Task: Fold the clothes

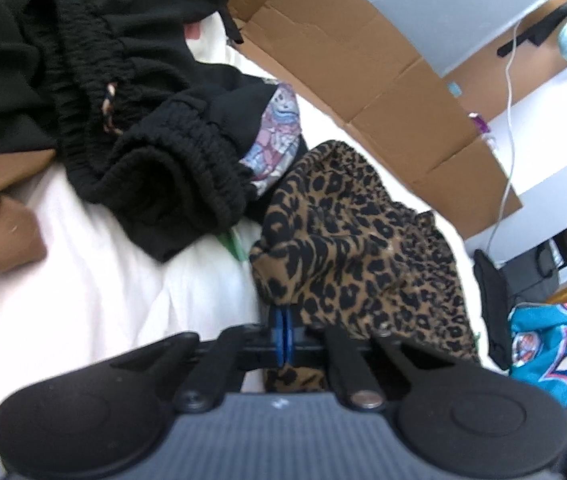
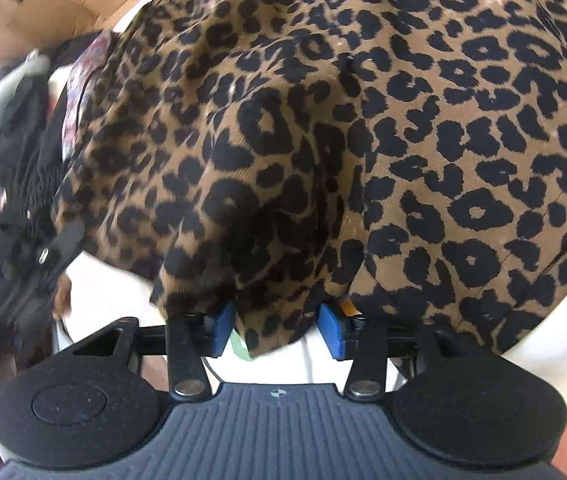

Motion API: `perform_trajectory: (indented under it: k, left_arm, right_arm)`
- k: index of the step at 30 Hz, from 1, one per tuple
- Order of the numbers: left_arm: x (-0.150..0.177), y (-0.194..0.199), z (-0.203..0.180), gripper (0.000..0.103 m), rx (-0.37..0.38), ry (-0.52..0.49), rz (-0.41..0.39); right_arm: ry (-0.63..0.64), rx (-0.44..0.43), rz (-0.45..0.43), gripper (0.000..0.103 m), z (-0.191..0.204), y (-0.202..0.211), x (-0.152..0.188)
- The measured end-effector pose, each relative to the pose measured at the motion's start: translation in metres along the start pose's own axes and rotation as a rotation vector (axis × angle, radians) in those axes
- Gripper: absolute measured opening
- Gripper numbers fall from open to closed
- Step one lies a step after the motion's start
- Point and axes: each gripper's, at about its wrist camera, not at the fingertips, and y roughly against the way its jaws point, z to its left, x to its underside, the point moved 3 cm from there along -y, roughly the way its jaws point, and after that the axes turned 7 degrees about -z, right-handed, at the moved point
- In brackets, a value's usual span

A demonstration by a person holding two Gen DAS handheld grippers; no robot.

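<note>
A white bed is covered in loose laundry, black garments heaped upper left. The leopard-print garment sits right of centre, bunched, pinched at an edge by the clenched left hand-held gripper. The right hand-held gripper is spread around a corner, probably for a second hold.
</note>
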Motion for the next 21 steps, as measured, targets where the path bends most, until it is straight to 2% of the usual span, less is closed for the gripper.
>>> perform_trajectory:
  k: [1, 4, 12, 18, 21]
  left_arm:
    - [0.001, 0.005, -0.001, 0.001, 0.002, 0.003, -0.004]
    - [0.002, 0.013, -0.006, 0.001, 0.006, 0.001, -0.006]
    - [0.008, 0.036, -0.032, 0.0, 0.051, -0.049, 0.049]
    - [0.024, 0.044, -0.051, 0.0, 0.133, -0.078, 0.118]
    - [0.028, 0.043, -0.053, 0.001, 0.101, -0.136, 0.117]
  right_arm:
    - [-0.008, 0.007, -0.003, 0.001, -0.001, -0.002, 0.0]
    - [-0.005, -0.012, 0.0, 0.0, -0.004, 0.0, -0.003]
    - [0.1, 0.01, -0.043, 0.0, -0.003, 0.045, -0.02]
    - [0.152, 0.094, -0.084, 0.0, -0.016, 0.068, -0.04]
    - [0.15, 0.156, -0.091, 0.0, -0.018, 0.068, -0.052]
